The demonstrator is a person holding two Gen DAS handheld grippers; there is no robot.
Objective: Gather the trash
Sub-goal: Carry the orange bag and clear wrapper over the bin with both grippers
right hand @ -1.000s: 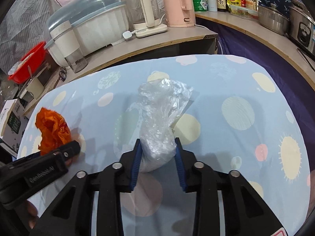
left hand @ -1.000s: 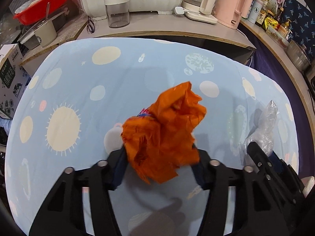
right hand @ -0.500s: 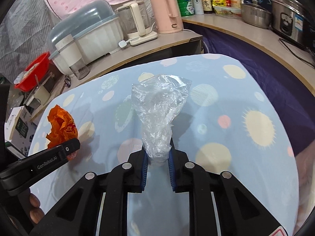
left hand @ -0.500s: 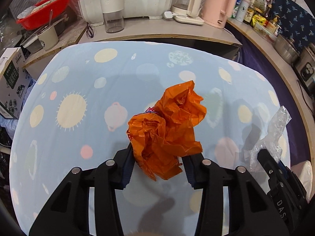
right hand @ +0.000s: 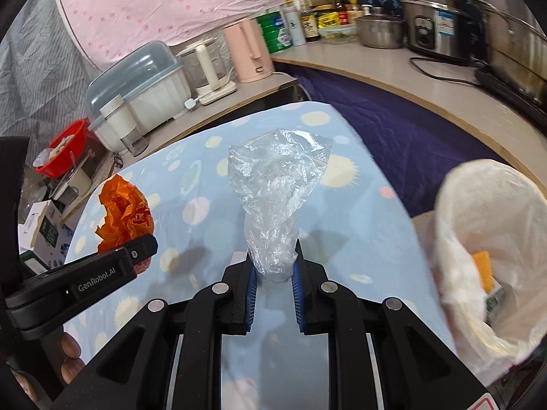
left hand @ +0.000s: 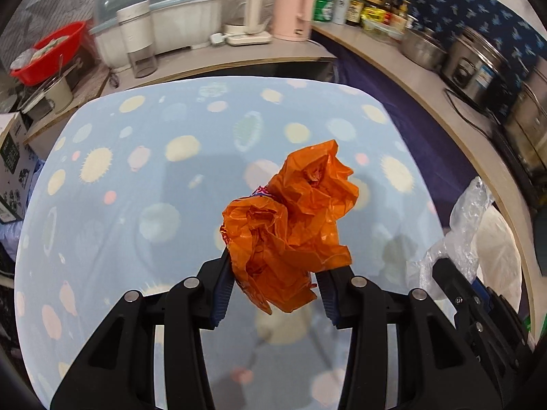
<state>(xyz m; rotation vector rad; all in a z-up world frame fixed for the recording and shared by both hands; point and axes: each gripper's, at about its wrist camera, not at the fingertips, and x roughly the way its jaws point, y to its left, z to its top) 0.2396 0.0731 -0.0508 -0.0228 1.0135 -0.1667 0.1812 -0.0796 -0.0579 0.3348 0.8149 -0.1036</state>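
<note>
- The counter (left hand: 143, 205), under a pale blue cloth dotted with suns and circles, filled the middle of both views; nothing was left lying on it.
- A bin lined with a white plastic bag (right hand: 485, 225) stood at the right edge of the right wrist view, trash already inside.
- The crumpled orange plastic bag (left hand: 290, 229) sat clenched in the left gripper (left hand: 273, 290), lifted off the cloth.
- The crumpled clear plastic bag (right hand: 273, 205) stood pinched in the right gripper (right hand: 273, 290), whose fingers had just tightened.
- Step, as I judge: carrying. Next, bring each bag over the bin's mouth, then release.
</note>
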